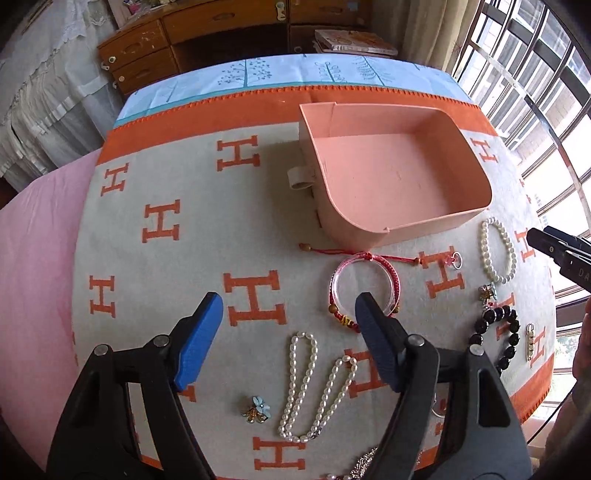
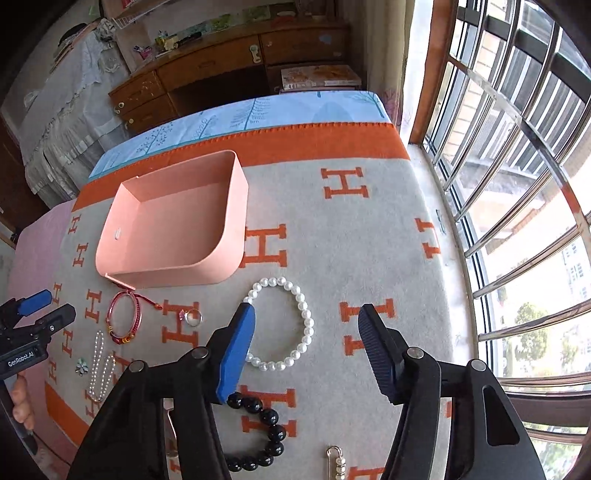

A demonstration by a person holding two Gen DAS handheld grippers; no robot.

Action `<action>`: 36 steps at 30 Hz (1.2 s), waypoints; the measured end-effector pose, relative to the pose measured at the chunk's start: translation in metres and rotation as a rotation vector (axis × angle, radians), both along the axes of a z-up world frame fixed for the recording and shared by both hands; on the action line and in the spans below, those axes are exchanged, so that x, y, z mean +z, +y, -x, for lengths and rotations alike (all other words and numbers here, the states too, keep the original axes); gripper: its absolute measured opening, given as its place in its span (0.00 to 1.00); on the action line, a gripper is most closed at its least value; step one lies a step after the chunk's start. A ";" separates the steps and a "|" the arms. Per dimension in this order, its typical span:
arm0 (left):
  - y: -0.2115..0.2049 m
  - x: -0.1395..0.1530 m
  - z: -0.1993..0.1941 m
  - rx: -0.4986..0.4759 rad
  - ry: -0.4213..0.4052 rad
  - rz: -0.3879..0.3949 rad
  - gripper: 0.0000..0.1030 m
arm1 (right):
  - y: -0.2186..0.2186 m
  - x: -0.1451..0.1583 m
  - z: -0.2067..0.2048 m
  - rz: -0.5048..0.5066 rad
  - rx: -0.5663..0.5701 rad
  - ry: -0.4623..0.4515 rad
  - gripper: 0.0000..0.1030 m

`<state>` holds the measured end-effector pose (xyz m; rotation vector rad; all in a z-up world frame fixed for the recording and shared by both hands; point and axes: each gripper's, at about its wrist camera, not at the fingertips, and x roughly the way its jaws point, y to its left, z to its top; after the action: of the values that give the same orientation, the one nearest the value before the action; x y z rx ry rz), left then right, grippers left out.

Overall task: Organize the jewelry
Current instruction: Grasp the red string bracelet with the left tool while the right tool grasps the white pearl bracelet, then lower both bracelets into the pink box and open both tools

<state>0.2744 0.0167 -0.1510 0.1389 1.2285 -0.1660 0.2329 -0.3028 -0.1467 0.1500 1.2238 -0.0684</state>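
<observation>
An empty pink box stands on the H-patterned cloth; it also shows in the right wrist view. My left gripper is open above the cloth, its right finger just over a red cord bangle. A pearl necklace and a small flower charm lie below it. My right gripper is open over a white pearl bracelet. A black bead bracelet, a ring and a gold pin lie nearby.
The cloth covers a table. A window with bars runs along the right. A wooden desk stands behind the table. The pearl bracelet and black beads lie right of the left gripper.
</observation>
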 end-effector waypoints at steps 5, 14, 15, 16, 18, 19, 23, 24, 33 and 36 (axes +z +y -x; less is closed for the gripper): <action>-0.011 -0.030 -0.015 -0.007 0.068 -0.010 0.56 | 0.004 -0.037 -0.011 -0.007 0.005 0.065 0.53; -0.022 -0.051 -0.024 -0.014 0.137 -0.026 0.30 | 0.017 -0.062 -0.020 0.086 0.041 0.116 0.27; -0.022 -0.051 -0.023 -0.013 0.139 -0.013 0.24 | 0.019 -0.062 -0.020 0.097 0.047 0.115 0.22; -0.023 -0.051 -0.023 -0.012 0.141 -0.011 0.15 | 0.021 -0.061 -0.019 0.101 0.054 0.116 0.14; -0.024 -0.050 -0.023 -0.004 0.136 -0.028 0.05 | 0.024 -0.062 -0.020 0.096 0.059 0.119 0.08; -0.024 -0.048 -0.022 -0.003 0.130 -0.028 0.05 | 0.025 -0.062 -0.021 0.092 0.058 0.120 0.08; -0.021 -0.031 -0.013 -0.004 0.089 -0.013 0.05 | 0.019 -0.049 -0.010 0.054 0.052 0.108 0.08; -0.021 -0.023 -0.009 -0.008 0.076 -0.008 0.05 | 0.020 -0.044 -0.009 0.046 0.054 0.094 0.08; -0.027 0.059 0.003 -0.043 -0.076 0.019 0.05 | 0.054 0.052 0.004 0.001 0.112 -0.089 0.08; -0.036 0.077 -0.002 -0.044 -0.122 0.014 0.05 | 0.066 0.083 -0.001 0.006 0.123 -0.148 0.08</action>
<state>0.2765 -0.0189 -0.0743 0.1618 1.1033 -0.2022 0.2334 -0.2364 -0.0641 0.0730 1.0825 0.0449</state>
